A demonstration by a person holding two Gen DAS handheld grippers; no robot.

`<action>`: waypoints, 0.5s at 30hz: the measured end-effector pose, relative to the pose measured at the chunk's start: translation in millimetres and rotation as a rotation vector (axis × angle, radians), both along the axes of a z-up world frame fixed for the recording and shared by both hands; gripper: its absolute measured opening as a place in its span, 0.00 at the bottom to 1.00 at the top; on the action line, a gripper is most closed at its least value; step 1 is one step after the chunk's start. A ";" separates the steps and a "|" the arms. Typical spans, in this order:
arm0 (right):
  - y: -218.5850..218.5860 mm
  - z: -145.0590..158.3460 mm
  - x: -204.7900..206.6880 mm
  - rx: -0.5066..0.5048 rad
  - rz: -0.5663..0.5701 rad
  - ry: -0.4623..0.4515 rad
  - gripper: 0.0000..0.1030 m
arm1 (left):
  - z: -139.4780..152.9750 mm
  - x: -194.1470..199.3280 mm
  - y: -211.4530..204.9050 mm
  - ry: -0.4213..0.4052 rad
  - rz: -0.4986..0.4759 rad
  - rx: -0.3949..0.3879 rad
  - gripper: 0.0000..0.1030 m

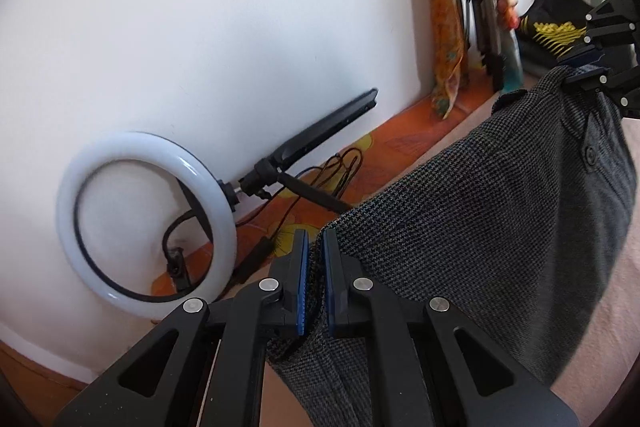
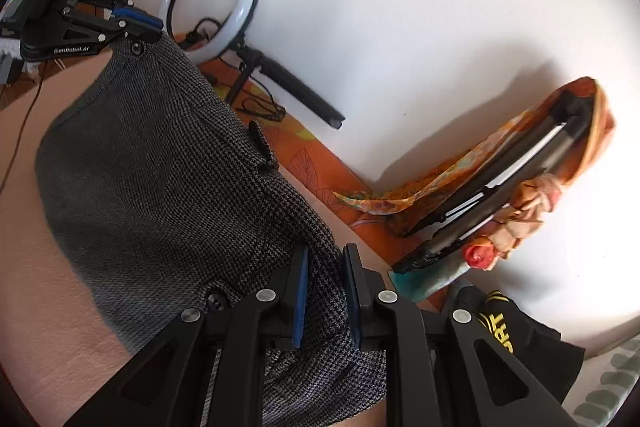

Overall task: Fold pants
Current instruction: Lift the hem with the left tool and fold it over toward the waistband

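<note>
Grey houndstooth pants (image 1: 500,195) held up off a pinkish surface (image 1: 612,327), stretched between the 2 grippers.

Left gripper (image 1: 315,267): blue-padded fingers pressed together on a bunched edge of the pants; cloth runs between the pads and hangs below them. From the right wrist view this same gripper sits upper left, gripping the waistband just beside a dark button (image 2: 137,47).

Right gripper (image 2: 325,291): fingers clamped on a thicker fold of cloth, with another button (image 2: 216,301) just to its left. In the left wrist view it shows at far right, holding the other corner.

Fabric sags in a curve between the 2 holds.

Behind: white ring light (image 1: 148,223) leaning on a white wall (image 1: 240,7), cables on orange floral cloth (image 1: 400,139), folded tripod (image 2: 500,199) draped with an orange scarf (image 2: 440,187), black garment with yellow print (image 2: 516,335).
</note>
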State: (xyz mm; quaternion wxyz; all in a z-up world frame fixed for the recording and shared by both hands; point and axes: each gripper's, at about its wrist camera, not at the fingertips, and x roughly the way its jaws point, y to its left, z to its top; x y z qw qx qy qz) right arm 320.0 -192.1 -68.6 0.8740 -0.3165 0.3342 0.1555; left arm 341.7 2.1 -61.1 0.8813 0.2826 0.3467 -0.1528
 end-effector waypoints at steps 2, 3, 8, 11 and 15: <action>2.5 -10.1 12.7 -0.013 -0.002 0.014 0.15 | -13.5 12.4 -4.3 0.006 0.006 0.029 0.05; 2.5 -15.0 19.4 -0.016 -0.005 0.022 0.14 | -18.5 18.6 -5.9 0.010 0.010 0.034 0.05; 2.7 -40.2 44.6 -0.040 -0.026 0.060 0.14 | -45.7 47.7 -13.0 0.031 0.031 0.066 0.05; -0.4 -55.4 56.4 -0.042 -0.043 0.090 0.14 | -56.6 60.8 -14.8 0.031 0.050 0.070 0.03; -6.5 -70.0 70.0 -0.014 -0.059 0.122 0.14 | -65.4 68.0 -11.0 0.039 0.069 0.051 0.03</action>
